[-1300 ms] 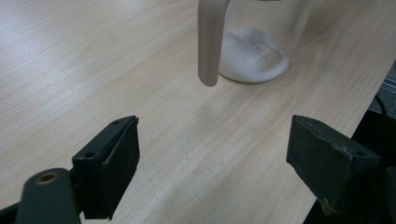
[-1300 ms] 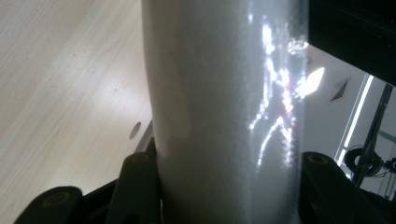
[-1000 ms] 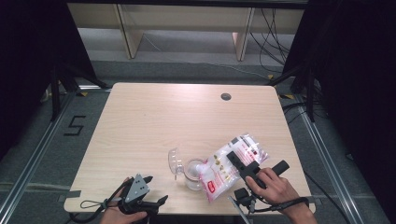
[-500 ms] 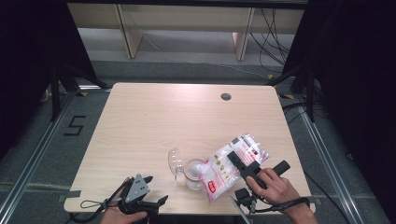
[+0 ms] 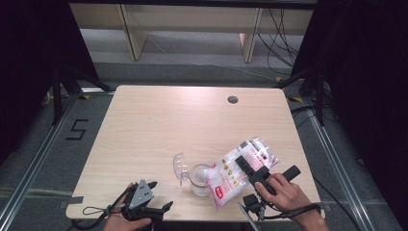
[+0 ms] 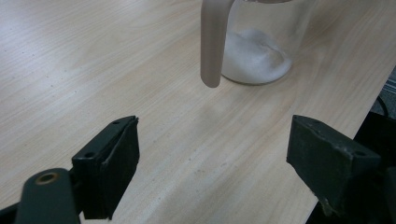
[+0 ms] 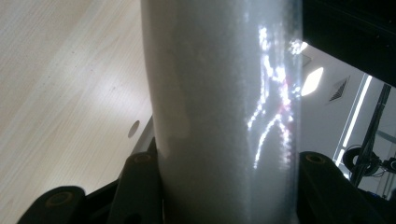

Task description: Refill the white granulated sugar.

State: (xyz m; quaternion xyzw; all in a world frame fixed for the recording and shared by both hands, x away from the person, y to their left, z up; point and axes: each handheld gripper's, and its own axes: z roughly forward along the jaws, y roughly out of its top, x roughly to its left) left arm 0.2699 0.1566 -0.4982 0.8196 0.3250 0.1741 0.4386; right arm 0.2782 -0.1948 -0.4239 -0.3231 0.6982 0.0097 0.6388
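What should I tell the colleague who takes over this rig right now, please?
Right gripper: shut on the bag, tilted mouth-down over the glass jar.
Left gripper: open, empty, at the table's near edge, pointing at the jar.
Done: a white heap of powder lies in the jar; its lid hangs open.
Left: probably finish pouring, set the bag down, close the lid.

One clear jar point(image 5: 198, 179), one plastic bag point(image 5: 238, 171) and two handheld grippers are sitting near the desk's point(image 5: 192, 120) front edge.
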